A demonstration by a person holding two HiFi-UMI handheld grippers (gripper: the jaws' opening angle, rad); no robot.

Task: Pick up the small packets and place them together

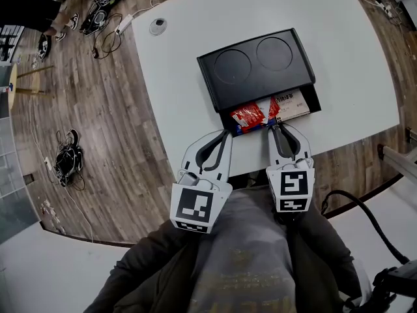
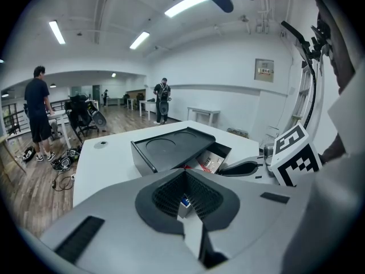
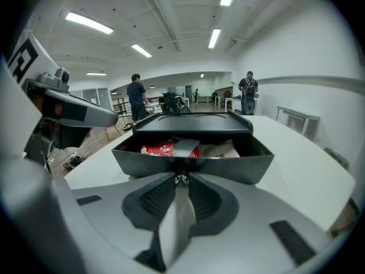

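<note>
Packets lie in the open drawer [image 3: 251,165] of the black tray [image 1: 260,83], on the side facing you. A red packet [image 1: 247,117] is toward the left end and a white packet [image 1: 291,104] is to its right. In the right gripper view a grey piece [image 3: 185,145], perhaps another packet, is propped between them. The white packet's long axis runs across you, along the drawer, and the red one lies skewed.

Both of your tools point at the drawer from its near side, so every packet is ahead of the tips and beyond the front wall. Your right gripper [image 1: 273,127] has its tip at that wall, about in line with the gap between red and white. Your left gripper [image 1: 226,133] sits at the drawer's left corner, just beside the red packet. I'd judge red the left's nearest and white the right's.

Each pair of jaws is drawn in until the tips all but meet, with no packet between them. A pale speck at the right tips is too small to name. You'd likely need to spread the jaws and reach over the wall. The tray rests on the white table [image 1: 176,64].
</note>
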